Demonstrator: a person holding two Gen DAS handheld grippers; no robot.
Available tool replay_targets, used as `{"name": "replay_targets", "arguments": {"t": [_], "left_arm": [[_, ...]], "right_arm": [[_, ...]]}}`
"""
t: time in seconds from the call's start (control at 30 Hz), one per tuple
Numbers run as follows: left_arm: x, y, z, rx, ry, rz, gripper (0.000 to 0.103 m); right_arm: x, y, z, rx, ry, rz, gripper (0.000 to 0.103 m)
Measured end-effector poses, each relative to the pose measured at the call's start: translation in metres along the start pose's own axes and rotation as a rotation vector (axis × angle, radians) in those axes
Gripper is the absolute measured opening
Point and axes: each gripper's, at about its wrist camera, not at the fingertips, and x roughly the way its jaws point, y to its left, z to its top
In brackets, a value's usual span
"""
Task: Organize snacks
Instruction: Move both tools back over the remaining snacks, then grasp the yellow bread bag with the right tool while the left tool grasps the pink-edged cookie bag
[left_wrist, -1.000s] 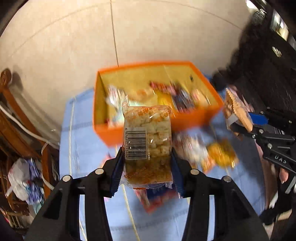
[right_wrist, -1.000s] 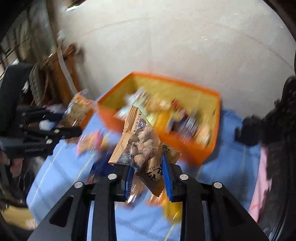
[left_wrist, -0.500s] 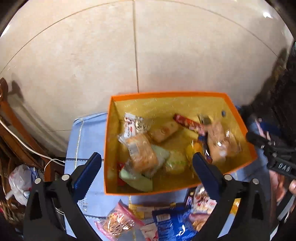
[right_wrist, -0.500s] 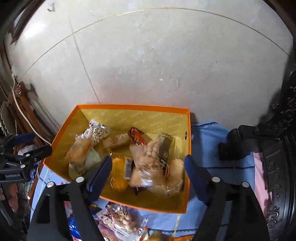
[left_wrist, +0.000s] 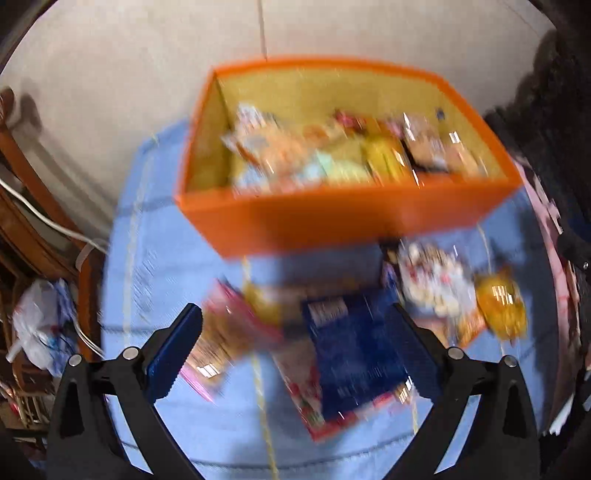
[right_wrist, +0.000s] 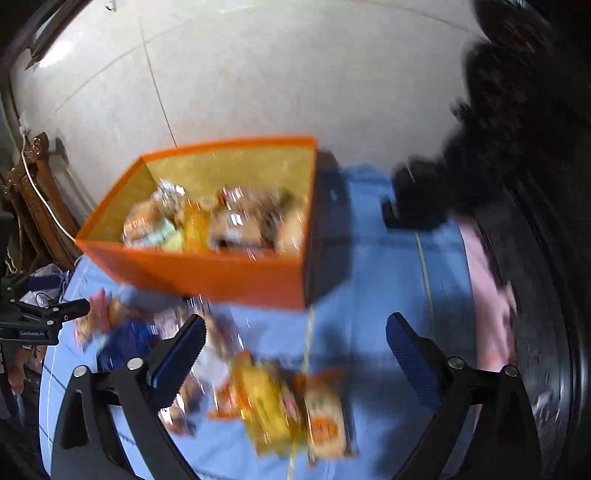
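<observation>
An orange box (left_wrist: 347, 221) with a yellow inside holds several snack packets; it also shows in the right wrist view (right_wrist: 207, 273). My left gripper (left_wrist: 295, 343) is open and empty above loose packets on the blue cloth: a dark blue packet (left_wrist: 351, 350), a pink one (left_wrist: 218, 350), a yellow one (left_wrist: 500, 308). My right gripper (right_wrist: 295, 350) is open and empty above a yellow packet (right_wrist: 269, 402) and an orange-printed packet (right_wrist: 325, 421). Both views are blurred.
The blue cloth (left_wrist: 155, 266) covers the table against a pale tiled wall. Wooden furniture and a white cable (left_wrist: 40, 218) stand at the left. Dark carved furniture (right_wrist: 535, 184) is at the right. The left gripper shows at the left edge of the right wrist view (right_wrist: 48, 317).
Both grippers let their packets fall into the box, then drew back and down from it. The loose packets on the cloth are now between their open fingers.
</observation>
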Motion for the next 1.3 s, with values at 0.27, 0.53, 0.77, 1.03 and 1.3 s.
{"name": "replay_targets", "arguments": {"t": [0.27,0.53,0.77,1.03,1.3], "left_arm": [[0.024,-0.009,-0.051,-0.055,0.091,-0.027,0.097],[0.025,0.015,-0.088,-0.092,0.129,-0.019,0.097],[0.033,0.000,-0.117,0.015,0.153,-0.004,0.097],[0.011,-0.046,-0.120,0.012,0.163,-0.224,0.097],[0.031,-0.092,-0.097,-0.005,0.191,-0.283,0.097]], "right_arm": [[0.029,0.014,-0.061,-0.124,0.145,-0.015,0.091],[0.080,0.040,-0.067,-0.269,0.281,-0.049,0.063],[0.063,0.040,-0.064,-0.236,0.233,0.010,0.036],[0.006,0.010,-0.089,-0.084,0.201,0.141,0.036],[-0.004,-0.013,-0.105,-0.033,0.203,0.158,0.036]]}}
